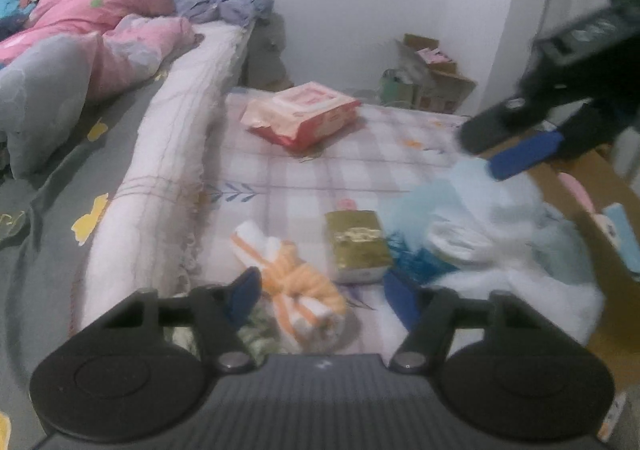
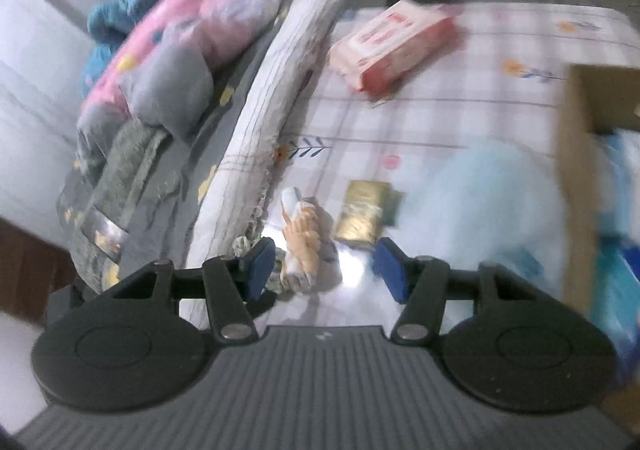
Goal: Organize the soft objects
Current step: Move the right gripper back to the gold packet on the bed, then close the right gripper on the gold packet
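Both of my grippers have their fingers spread apart and grasp nothing. On my left gripper [image 1: 322,292], the blue pads [image 1: 242,292] stand wide, with the orange-and-white rolled cloth [image 1: 294,282] lying on the mat between and just ahead of them. My right gripper [image 2: 326,268] is likewise released; from the left wrist view it appears at upper right [image 1: 508,148], its blue pad hovering above the pale blue soft bundle [image 1: 472,218].

Listed left to right across the scene:

1. Bed [image 1: 48,186] with grey sheet, carrying a pink quilt [image 1: 100,14] and a grey pillow [image 1: 40,98].
2. White checked blanket [image 1: 176,138], folded along the bed's edge, touching the mat.
3. Checked floor mat [image 1: 304,178], which bears the task items.
4. Rolled cloth, nearest the blanket, also visible in the right wrist view [image 2: 304,234] between my right pads [image 2: 260,268].
5. Gold packet [image 1: 356,246], just beside the rolled cloth, flat on the mat [image 2: 366,216].
6. Pink-and-red tissue pack [image 1: 308,114], well apart from the others, at the mat's far side [image 2: 394,46].
7. Pale blue bundle, just right of the gold packet; heavily blurred in the right wrist view [image 2: 480,194].
8. Cardboard box [image 2: 576,170], at the mat's right edge, touching the bundle. Its contents are too blurred to identify.
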